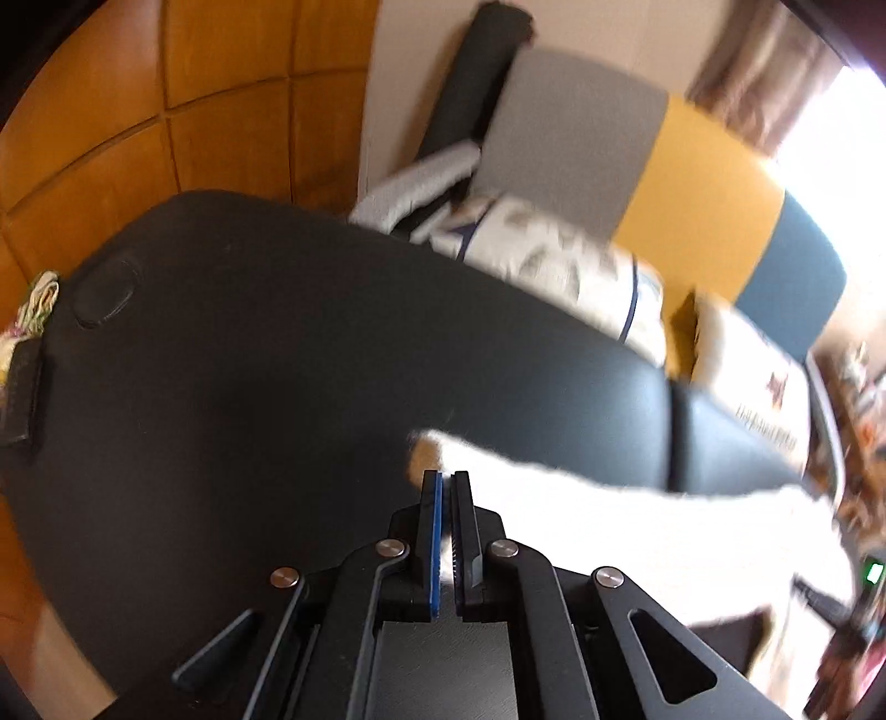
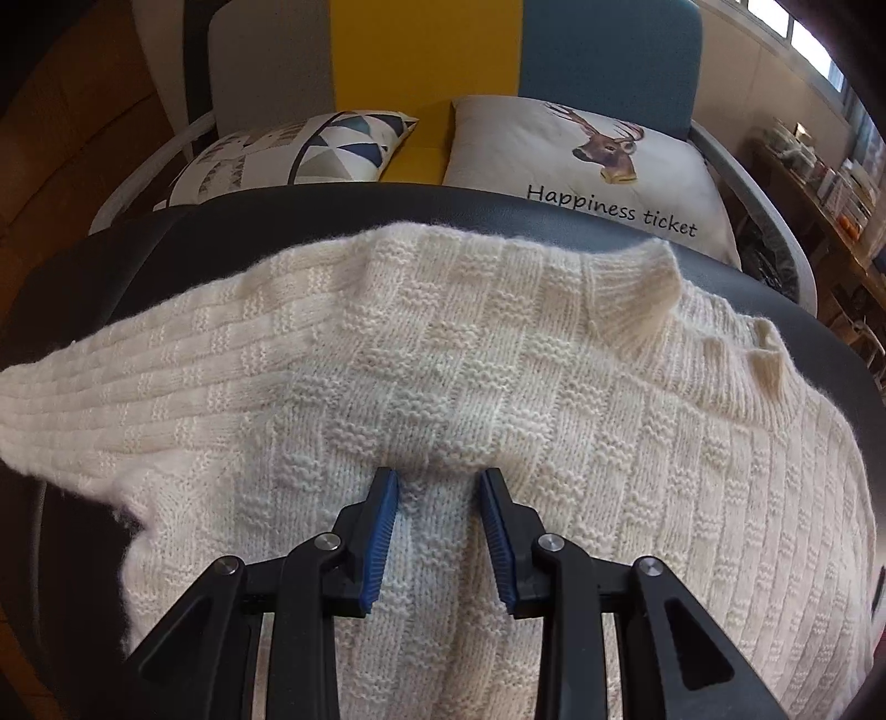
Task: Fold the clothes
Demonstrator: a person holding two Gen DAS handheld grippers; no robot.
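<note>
a broad black padded bench (image 1: 266, 354) with a rounded end fills both views, its smooth dark surface bare on the left side. beyond its far edge a sofa with grey, yellow and teal back panels (image 2: 426, 50) is seen, carrying a white cushion with blue and grey triangles (image 2: 310, 144) and a white cushion printed with a deer head and the words "happiness ticket" (image 2: 598, 160). an orange tiled floor (image 1: 183, 111) is seen past the rounded end of the bench, and cluttered wooden shelves (image 2: 830, 183) stand at the far right under bright windows.

the cream knitted sweater with a basket-weave pattern (image 2: 443, 365) is spread flat on the bench, its ribbed collar (image 2: 637, 288) lying near the far edge and one sleeve stretched out to the left, where the cuff reaches toward the bare black surface. a strip of black padding is left uncovered between the sweater and the far edge.

the right hand-held gripper (image 2: 438, 482) is held with its blue-padded fingers parted at a moderate width, tips touching the knit at the middle of the sweater, nothing clamped between them. the left hand-held gripper (image 1: 446, 479) is closed almost fully, with a thin edge of cream knit pinched between its pads; the left wrist view is blurred. open bench surface lies ahead and to the left of it.
</note>
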